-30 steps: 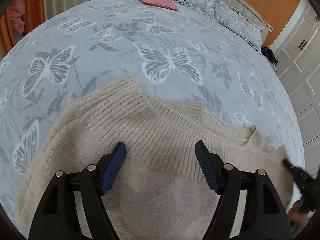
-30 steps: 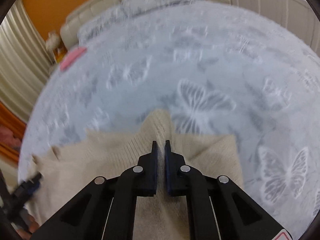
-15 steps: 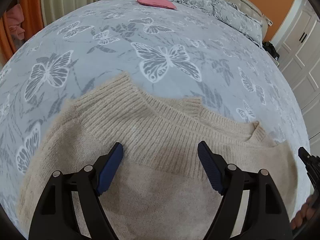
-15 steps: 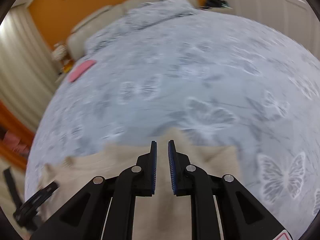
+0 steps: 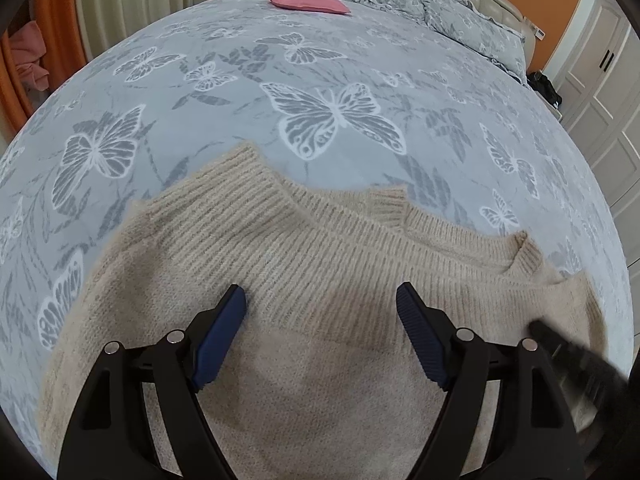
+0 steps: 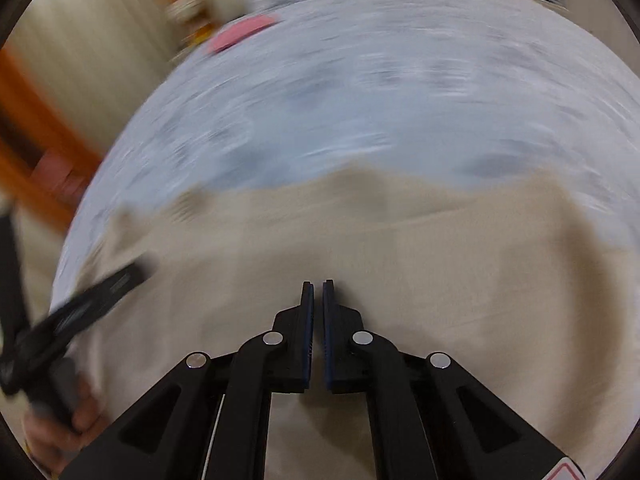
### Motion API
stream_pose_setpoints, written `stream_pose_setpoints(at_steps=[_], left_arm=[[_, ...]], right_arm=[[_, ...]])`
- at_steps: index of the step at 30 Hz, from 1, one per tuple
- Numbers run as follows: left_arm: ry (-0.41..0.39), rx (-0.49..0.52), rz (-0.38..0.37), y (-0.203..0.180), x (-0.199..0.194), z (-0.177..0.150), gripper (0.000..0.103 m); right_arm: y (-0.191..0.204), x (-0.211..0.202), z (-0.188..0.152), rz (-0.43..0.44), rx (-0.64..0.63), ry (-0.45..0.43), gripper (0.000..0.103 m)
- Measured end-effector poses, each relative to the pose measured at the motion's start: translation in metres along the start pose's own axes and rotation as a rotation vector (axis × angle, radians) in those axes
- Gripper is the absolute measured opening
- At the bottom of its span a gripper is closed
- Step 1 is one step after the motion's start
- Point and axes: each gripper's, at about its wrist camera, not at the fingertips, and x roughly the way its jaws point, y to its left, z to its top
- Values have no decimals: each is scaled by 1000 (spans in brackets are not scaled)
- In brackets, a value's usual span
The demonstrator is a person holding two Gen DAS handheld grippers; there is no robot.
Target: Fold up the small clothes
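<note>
A beige knit sweater (image 5: 304,264) lies folded on the bed, its ribbed hem band across the middle and a ribbed cuff (image 5: 386,204) sticking out at the far edge. My left gripper (image 5: 320,308) is open wide and empty, hovering over the sweater just short of the ribbed band. In the blurred right wrist view the sweater (image 6: 360,240) fills the lower half. My right gripper (image 6: 317,292) is over it with the pads almost touching and nothing between them. The right gripper's tip also shows at the right edge of the left wrist view (image 5: 568,356).
The bed has a grey butterfly-print cover (image 5: 320,92). A pink cushion (image 5: 308,2) lies at the far end by the pillows (image 5: 460,12). White wardrobe doors (image 5: 600,80) stand to the right, curtains (image 5: 120,4) to the left.
My right gripper let go of the sweater fold, lifted and swung back over the garment, its view now blurred. My left gripper stayed open and drew back slightly.
</note>
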Motion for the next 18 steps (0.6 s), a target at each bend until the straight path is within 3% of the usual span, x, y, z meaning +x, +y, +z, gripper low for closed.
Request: stream_pose_setpoints(at_steps=[2,5,7,8,10,11,13,16,18], left_arm=[[2,3,-3,1,1,0,77],[-7,-28,-18,5,-4,2,78],[-45,-70,-34,16,-17,8,79],[-54,-82,-29,21,-22,11,84],[-59,-115,3,40,-30,12,86],[-47,-119,12,48,-33,11,86],[-15,-69,-25,70,-44,-5,86],[-17,-77,-40,110,-69,-38,88],[47,-113,-92,142,-79,-70,90]], right_arm=[[-46,-9,8,-72,124,-40,1],[-95,-36,9,-99,285,-108,6],[-107,-57,9,-153,284,-137,12],[-107,-63,6,-156,260,-128,14],[-107,-72,-4,-122,214,-89,36],[-110,-80,-15,-90,206,-72,41],[-112,-94,-38,-48,217,-45,54],[-117,-107,-88,11,171,57,58],[-120,-106,-108,36,151,113,61]])
